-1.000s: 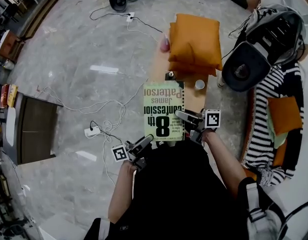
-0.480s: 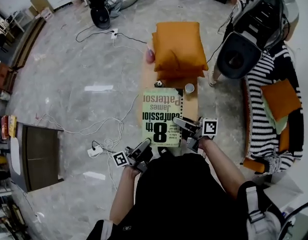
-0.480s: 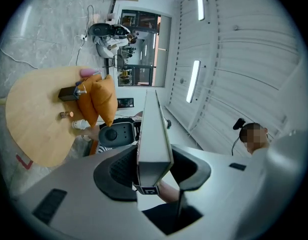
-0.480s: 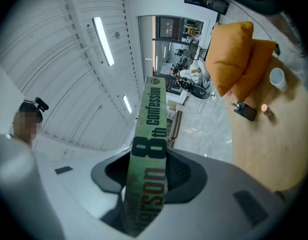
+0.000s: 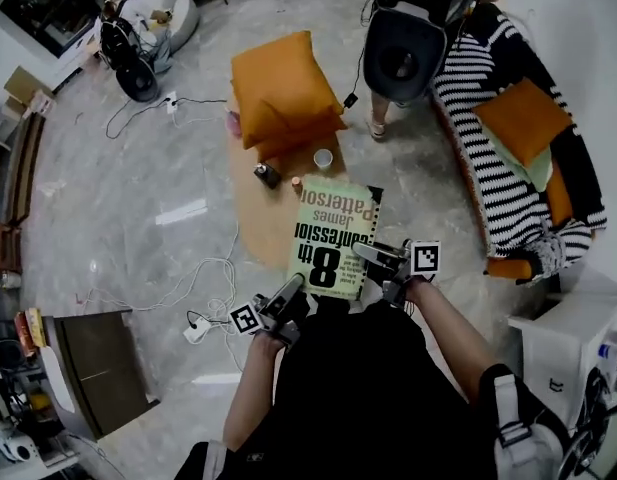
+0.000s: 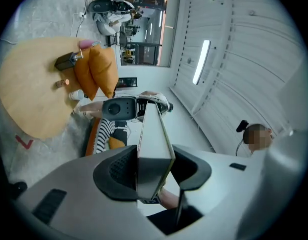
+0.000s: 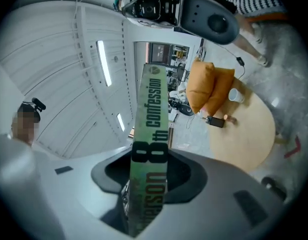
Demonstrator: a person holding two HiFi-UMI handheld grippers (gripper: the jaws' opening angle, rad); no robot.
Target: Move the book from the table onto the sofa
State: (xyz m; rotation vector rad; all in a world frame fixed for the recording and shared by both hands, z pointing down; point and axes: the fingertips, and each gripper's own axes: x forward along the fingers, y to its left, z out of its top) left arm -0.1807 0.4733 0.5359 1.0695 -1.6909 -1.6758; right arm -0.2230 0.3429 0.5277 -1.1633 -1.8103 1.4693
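The pale green book (image 5: 333, 236), printed with a big "8th Confession", hangs level in the air between my two grippers. My left gripper (image 5: 291, 288) is shut on its near left corner and my right gripper (image 5: 368, 256) on its near right edge. In the left gripper view the page edge (image 6: 154, 144) is pinched between the jaws. The right gripper view shows the green spine (image 7: 150, 154) clamped the same way. The book is over the near right edge of the round wooden table (image 5: 260, 230). The black-and-white striped sofa (image 5: 483, 108) stands at the upper right.
Orange pillows (image 5: 280, 90), a paper cup (image 5: 323, 158) and a small dark bottle (image 5: 267, 175) sit on the table. A person with a large camera rig (image 5: 406, 38) stands between table and sofa. Orange and green cushions (image 5: 523, 123) lie on the sofa. Cables (image 5: 198, 323) trail across the floor.
The view has swung right, bringing the sofa closer. The book, held by both grippers, has shifted from above the table's middle to its near right edge.
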